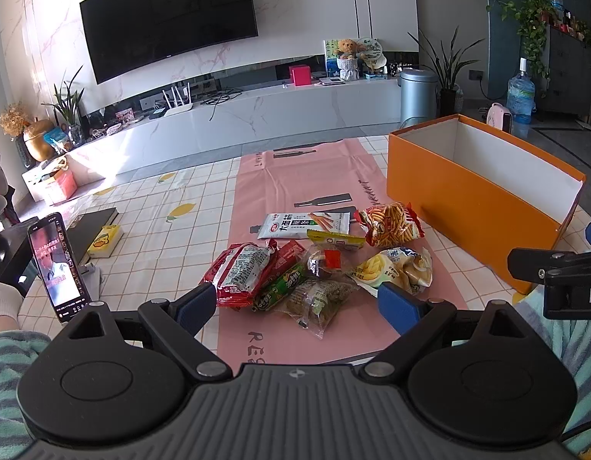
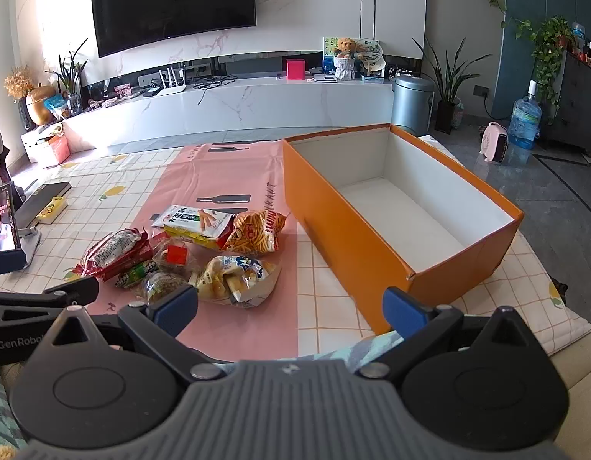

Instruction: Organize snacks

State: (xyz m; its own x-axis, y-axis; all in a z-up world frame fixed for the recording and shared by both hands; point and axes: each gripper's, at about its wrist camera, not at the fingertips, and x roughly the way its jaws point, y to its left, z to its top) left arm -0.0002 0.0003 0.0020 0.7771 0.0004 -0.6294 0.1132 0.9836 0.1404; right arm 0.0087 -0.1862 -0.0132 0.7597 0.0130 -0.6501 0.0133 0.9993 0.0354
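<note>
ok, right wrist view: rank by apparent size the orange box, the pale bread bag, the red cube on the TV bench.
1. orange box, by far the largest.
2. pale bread bag.
3. red cube, smallest as seen, but it sits far back on the TV bench, so distance shrinks it; true size against the bag is unsure.

table (image 2: 326, 268) | pink mat (image 2: 226, 176), orange box (image 2: 345, 237), snacks (image 2: 234, 272)

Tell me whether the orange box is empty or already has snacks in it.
Empty. The right wrist view shows the orange box with a bare white floor; the snacks lie beside it.
</note>
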